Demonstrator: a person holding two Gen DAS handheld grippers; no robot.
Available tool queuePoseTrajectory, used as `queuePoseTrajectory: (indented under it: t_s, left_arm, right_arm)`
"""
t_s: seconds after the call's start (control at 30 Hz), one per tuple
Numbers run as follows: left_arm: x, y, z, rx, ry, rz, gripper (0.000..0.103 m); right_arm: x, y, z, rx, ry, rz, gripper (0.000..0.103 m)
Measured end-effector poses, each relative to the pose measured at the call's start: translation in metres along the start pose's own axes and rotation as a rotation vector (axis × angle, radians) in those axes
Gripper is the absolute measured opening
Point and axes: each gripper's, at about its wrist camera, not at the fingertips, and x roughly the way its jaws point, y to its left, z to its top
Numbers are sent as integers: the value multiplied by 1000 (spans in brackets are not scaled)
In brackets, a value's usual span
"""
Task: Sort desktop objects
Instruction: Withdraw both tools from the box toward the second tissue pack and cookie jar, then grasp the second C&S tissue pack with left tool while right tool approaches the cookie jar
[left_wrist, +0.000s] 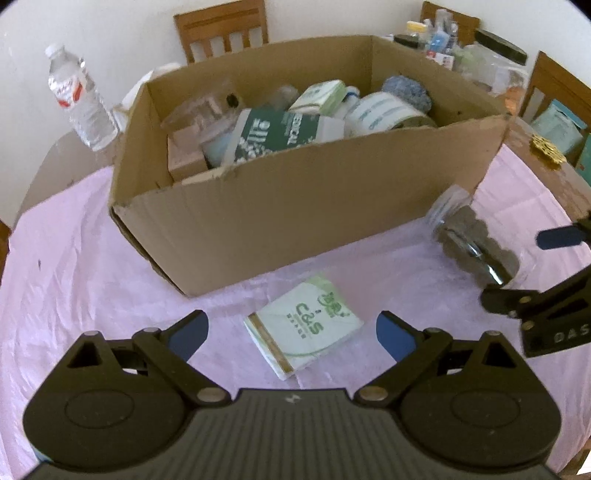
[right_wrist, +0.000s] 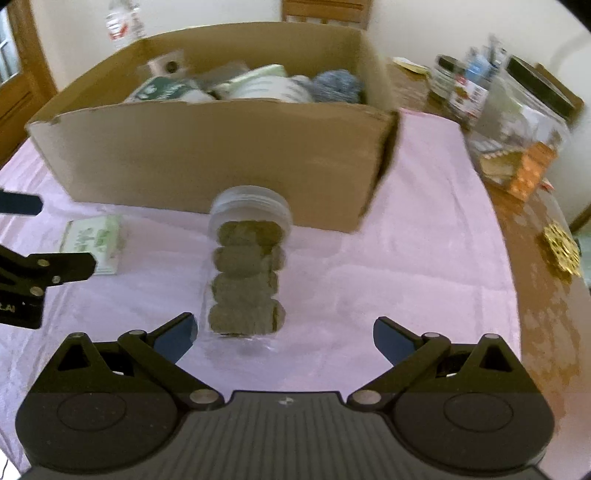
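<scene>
Left gripper, fingers spread, empty: tissue pack flat between them. Right gripper, likewise released: jar dead ahead, long axis toward box.

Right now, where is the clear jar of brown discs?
The clear jar lies on the pink tablecloth before the cardboard box, just ahead of the open right gripper, right of the tissue pack.
</scene>
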Motion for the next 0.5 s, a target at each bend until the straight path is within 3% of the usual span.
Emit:
queuePoseTrajectory:
  t_s: [0.27,0.5]
  left_arm:
    - [22,4,8,-109,69,9,97]
    - [39,3,14,-116,95,49,100]
  right_arm:
    - [7,-22,-7,70,39,4,103]
    - [12,-13,-11,8,34,-13,103]
